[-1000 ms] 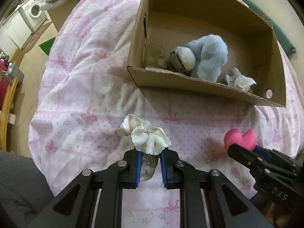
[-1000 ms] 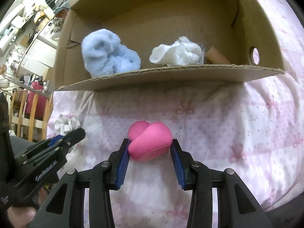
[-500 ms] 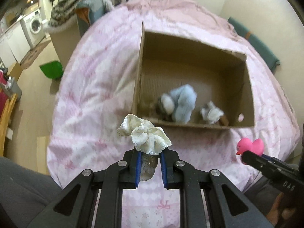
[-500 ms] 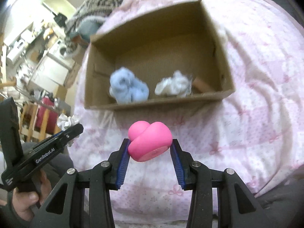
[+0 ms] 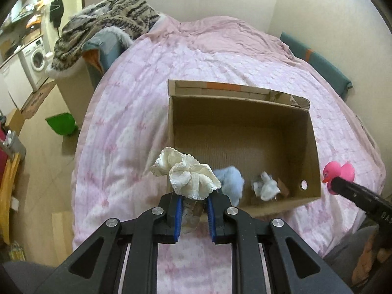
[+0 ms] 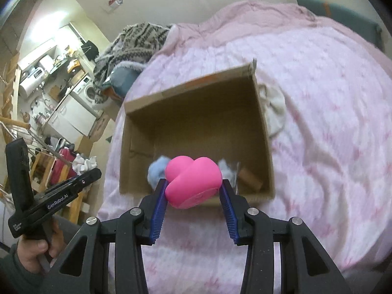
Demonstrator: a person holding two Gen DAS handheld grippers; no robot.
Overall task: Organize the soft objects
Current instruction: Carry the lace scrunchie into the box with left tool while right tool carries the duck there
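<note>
My left gripper (image 5: pixel 194 204) is shut on a cream frilly scrunchie (image 5: pixel 187 176), held high above the bed in front of the cardboard box (image 5: pixel 245 147). My right gripper (image 6: pixel 194 197) is shut on a pink rubber duck (image 6: pixel 193 181), also held high before the box (image 6: pixel 196 132). The duck (image 5: pixel 339 172) also shows at the right edge of the left wrist view. Inside the box lie a light blue plush (image 5: pixel 231 178) and a white cloth ball (image 5: pixel 265 186). In the right wrist view the duck partly hides both.
The box sits on a pink patterned quilt (image 5: pixel 137 127). A brown cardboard piece (image 6: pixel 251 180) lies in the box's right corner. A white cloth (image 6: pixel 275 112) lies on the quilt beside the box. A striped knit (image 5: pixel 105 22) lies on furniture at the far left.
Both grippers have risen well above the bed with their objects still held. The box has shrunk in both views and its whole inside now shows.
</note>
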